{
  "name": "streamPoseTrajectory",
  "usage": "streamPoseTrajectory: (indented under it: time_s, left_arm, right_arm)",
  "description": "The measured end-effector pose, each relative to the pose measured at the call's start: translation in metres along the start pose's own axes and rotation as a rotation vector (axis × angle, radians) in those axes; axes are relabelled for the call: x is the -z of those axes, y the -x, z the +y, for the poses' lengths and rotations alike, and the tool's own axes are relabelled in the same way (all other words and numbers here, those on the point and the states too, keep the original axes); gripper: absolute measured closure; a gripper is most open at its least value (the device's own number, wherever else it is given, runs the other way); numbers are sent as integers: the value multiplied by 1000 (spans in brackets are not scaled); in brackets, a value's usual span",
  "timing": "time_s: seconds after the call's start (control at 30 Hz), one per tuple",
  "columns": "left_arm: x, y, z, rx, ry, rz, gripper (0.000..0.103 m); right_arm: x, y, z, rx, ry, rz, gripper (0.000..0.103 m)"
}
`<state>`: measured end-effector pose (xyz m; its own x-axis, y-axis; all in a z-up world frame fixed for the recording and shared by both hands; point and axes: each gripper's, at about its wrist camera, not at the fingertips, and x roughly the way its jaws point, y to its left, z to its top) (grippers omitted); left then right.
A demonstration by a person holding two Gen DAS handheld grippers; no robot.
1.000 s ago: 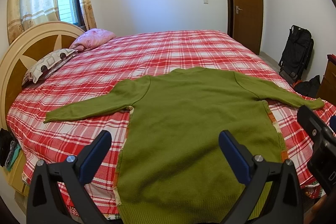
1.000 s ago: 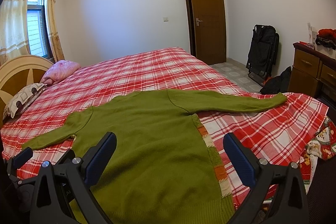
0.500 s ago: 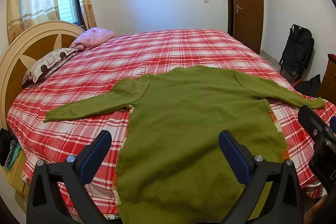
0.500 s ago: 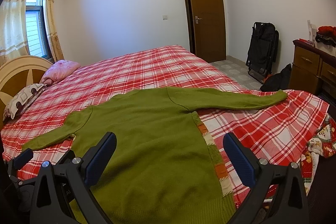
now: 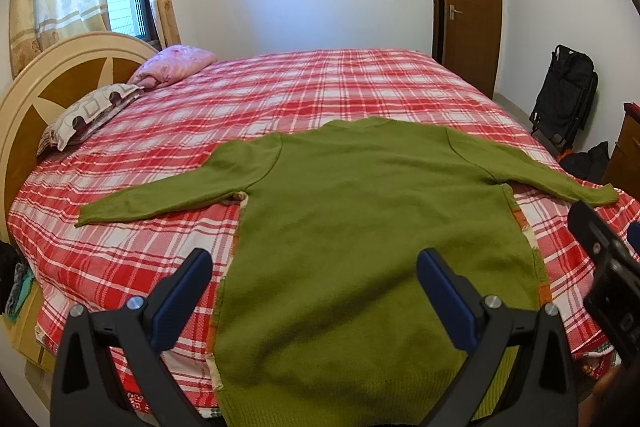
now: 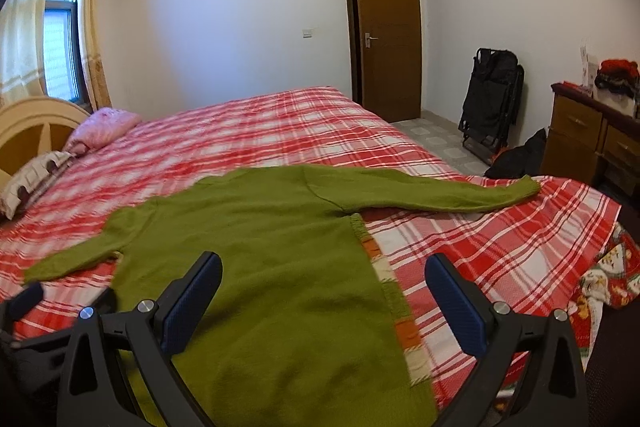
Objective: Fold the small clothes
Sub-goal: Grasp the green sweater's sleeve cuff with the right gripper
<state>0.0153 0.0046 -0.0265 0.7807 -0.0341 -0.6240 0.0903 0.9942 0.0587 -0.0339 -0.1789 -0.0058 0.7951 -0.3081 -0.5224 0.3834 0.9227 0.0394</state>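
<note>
A green long-sleeved sweater lies flat on the red plaid bed, back up, both sleeves spread out; it also shows in the right wrist view. My left gripper is open and empty, held above the sweater's lower half. My right gripper is open and empty, above the sweater's right side near its striped side seam. The right sleeve stretches toward the bed's right edge. The right gripper's body shows at the right edge of the left wrist view.
A wooden headboard and pillows stand at the left. A brown door, a folded black chair and a wooden dresser stand at the right. A patterned cloth hangs off the bed's right corner.
The right gripper has shifted a little forward and right, so the sweater sits lower-left in its view. The left gripper has barely moved. The sweater has not moved.
</note>
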Motion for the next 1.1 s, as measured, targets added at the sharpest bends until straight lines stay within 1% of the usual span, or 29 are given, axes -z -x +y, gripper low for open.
streamPoseTrajectory:
  time_s: [0.13,0.17,0.23,0.27,0.3,0.33,0.37,0.4,0.47,0.5,0.57,0.63,0.67,0.73,0.77,0.87,1.0,1.1]
  left_arm:
    - [3,-11,1,33,8,16,0]
    - [2,-15,2,36,8,23,0]
    - [0,-24,3,35,7,32,0]
    - [-2,-30,4,30,7,39,0]
    - [-5,-35,4,25,7,46,0]
    - [-7,-40,5,20,8,52,0]
    - [-10,-45,7,18,10,56,0]
    - [-12,-49,8,18,13,58,0]
    - [-16,-57,10,16,15,52,0]
    - [-18,-62,11,14,15,46,0]
    - [-21,-67,13,11,17,33,0]
    - [-23,-71,17,24,35,3,0]
    - [-24,-72,18,30,46,-8,0]
    - [-26,-78,20,38,69,-14,0]
    - [-28,-83,20,37,76,-2,0]
    - [-32,-95,20,32,81,37,0]
    - [-31,-110,21,21,88,92,0]
    - [-29,-114,23,23,93,115,0]
  right_arm:
    - [-5,-27,-36,-42,-108,70,1]
    - [-11,-36,-55,-46,-157,84,1]
    - [-19,-48,-83,-31,-222,89,1]
    - [-26,-55,-102,-15,-255,88,1]
    - [-34,-64,-130,13,-298,89,2]
    - [-39,-69,-145,38,-319,88,4]
    - [-47,-76,-175,90,-353,82,16]
    - [-52,-82,-193,111,-373,84,31]
    - [-60,-98,-241,130,-464,112,40]
    - [-61,-108,-274,139,-551,130,40]
    - [-61,-122,-313,140,-649,149,40]
    - [-57,-138,-349,174,-723,159,40]
    - [-55,-142,-359,186,-733,164,40]
    - [-49,-158,-375,201,-762,203,40]
    - [-44,-169,-381,200,-791,233,40]
    - [-37,-190,-385,166,-829,266,40]
    - [-43,-209,-381,192,-805,248,40]
    - [-51,-224,-381,211,-782,243,40]
